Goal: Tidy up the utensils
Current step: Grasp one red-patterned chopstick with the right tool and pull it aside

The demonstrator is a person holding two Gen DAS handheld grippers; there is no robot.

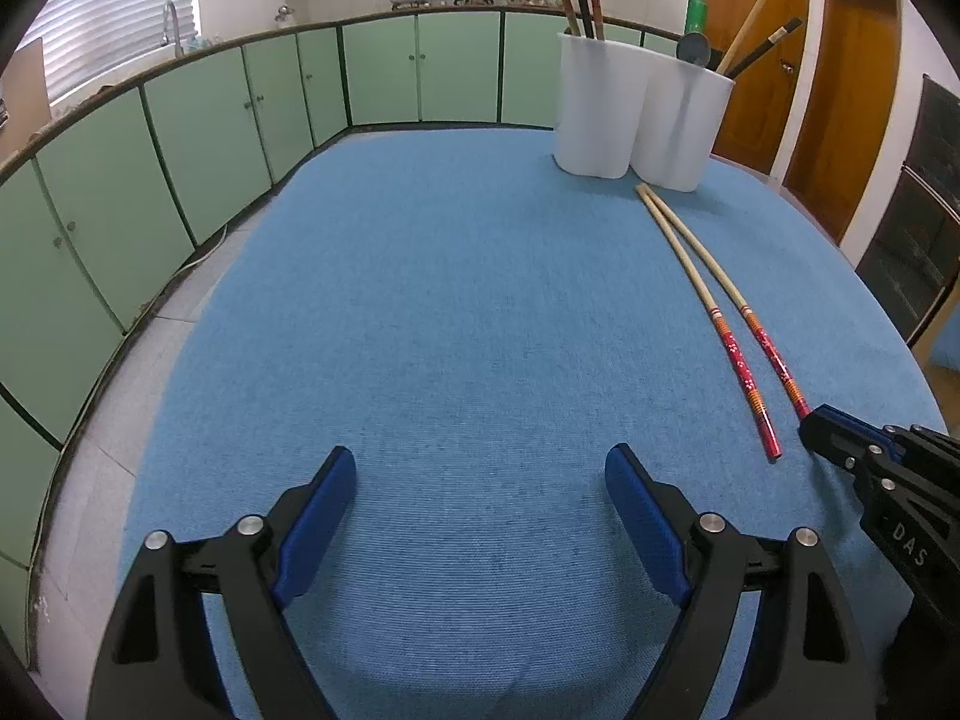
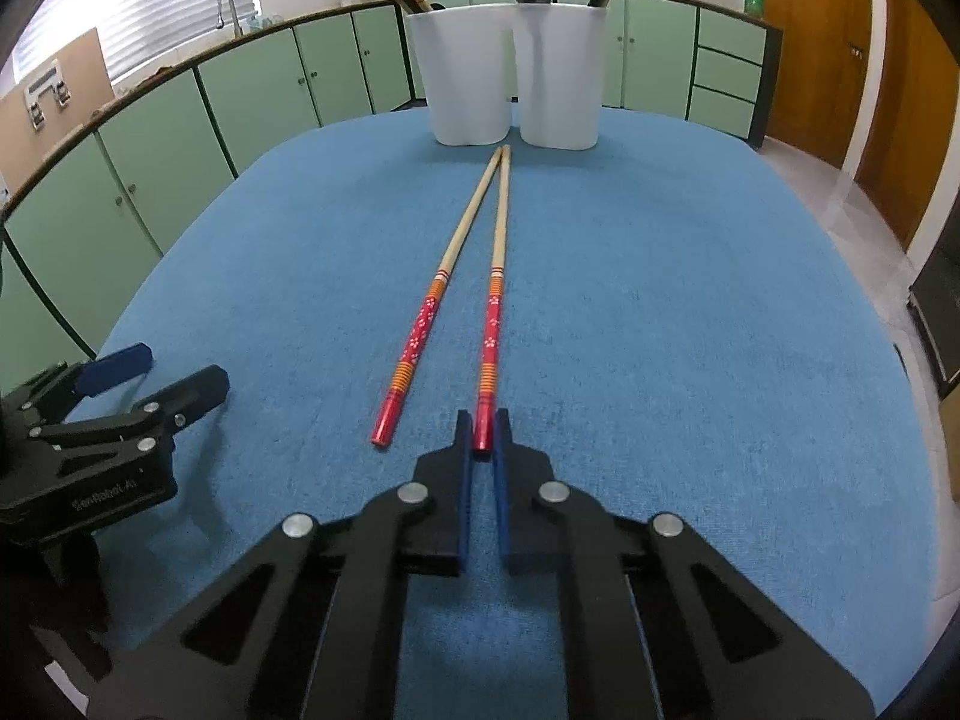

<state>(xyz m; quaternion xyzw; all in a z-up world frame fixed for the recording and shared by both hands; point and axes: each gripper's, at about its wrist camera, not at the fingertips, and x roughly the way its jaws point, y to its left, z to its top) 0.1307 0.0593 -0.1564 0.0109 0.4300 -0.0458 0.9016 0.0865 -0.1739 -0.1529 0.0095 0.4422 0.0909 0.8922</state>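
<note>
While clamped, right gripper [image 2: 482,427]: pinches red end of right chopstick [image 2: 495,294], frame centre.
Left gripper [image 1: 480,468]: jaws apart, empty.

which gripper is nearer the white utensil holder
Neither is close, and the frames show no clear difference. The right gripper is shut on the red end of a chopstick pointing toward the holder; the left gripper hovers open beside it.
</note>
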